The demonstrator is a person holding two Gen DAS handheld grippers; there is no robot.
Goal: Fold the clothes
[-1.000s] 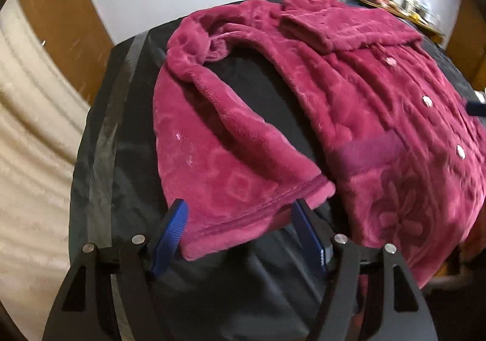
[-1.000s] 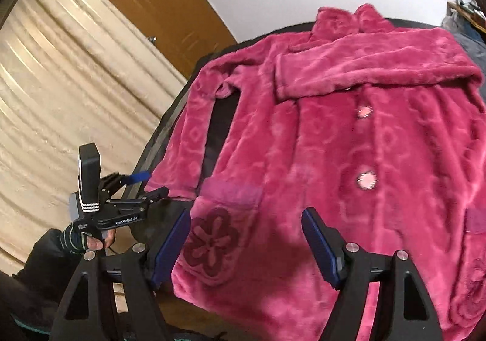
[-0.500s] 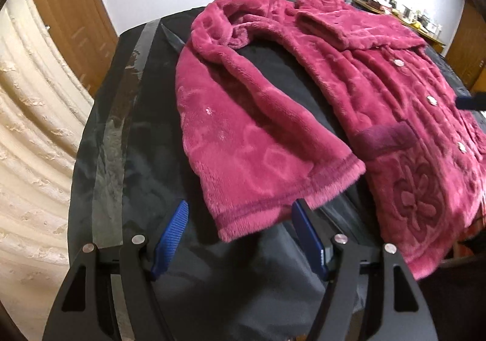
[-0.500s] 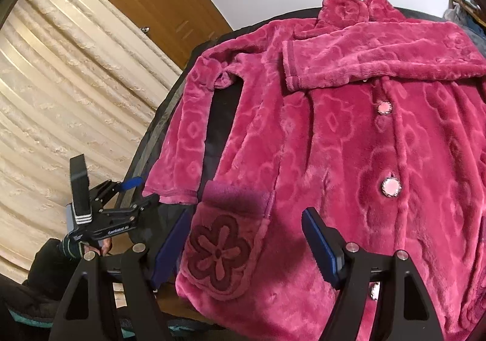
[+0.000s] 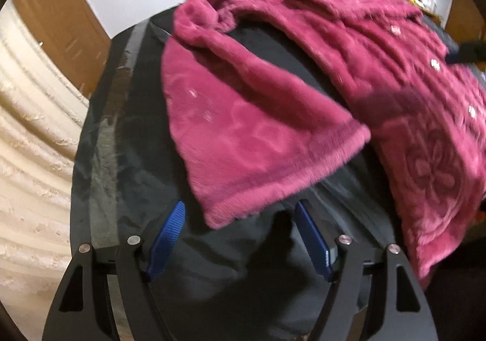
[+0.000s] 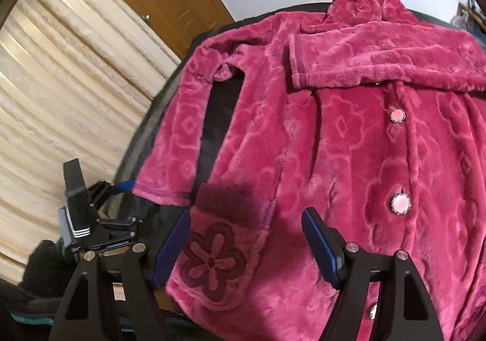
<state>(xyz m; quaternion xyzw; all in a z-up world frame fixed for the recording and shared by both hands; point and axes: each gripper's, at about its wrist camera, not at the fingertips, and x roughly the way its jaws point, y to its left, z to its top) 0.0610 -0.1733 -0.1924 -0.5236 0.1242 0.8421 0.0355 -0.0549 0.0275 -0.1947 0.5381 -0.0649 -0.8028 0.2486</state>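
Two fisheye cams, one on each gripper, both looking steeply down along the blue fingers. The left cam sits close over the near left corner of the table (image 5: 127,116), its fingers (image 5: 170,234) framing the bottom edge, and faces the sleeve (image 5: 243,134) cuff up close, pretty blurry. The right cam hangs close over the robe (image 6: 349,158) hem by the flower pocket (image 6: 212,262) and faces up the robe toward the collar. Both views share the sleeve, the pocket, the buttons, the wall and the wooden door. The right cam also catches the left gripper (image 6: 121,198) at its lower left.
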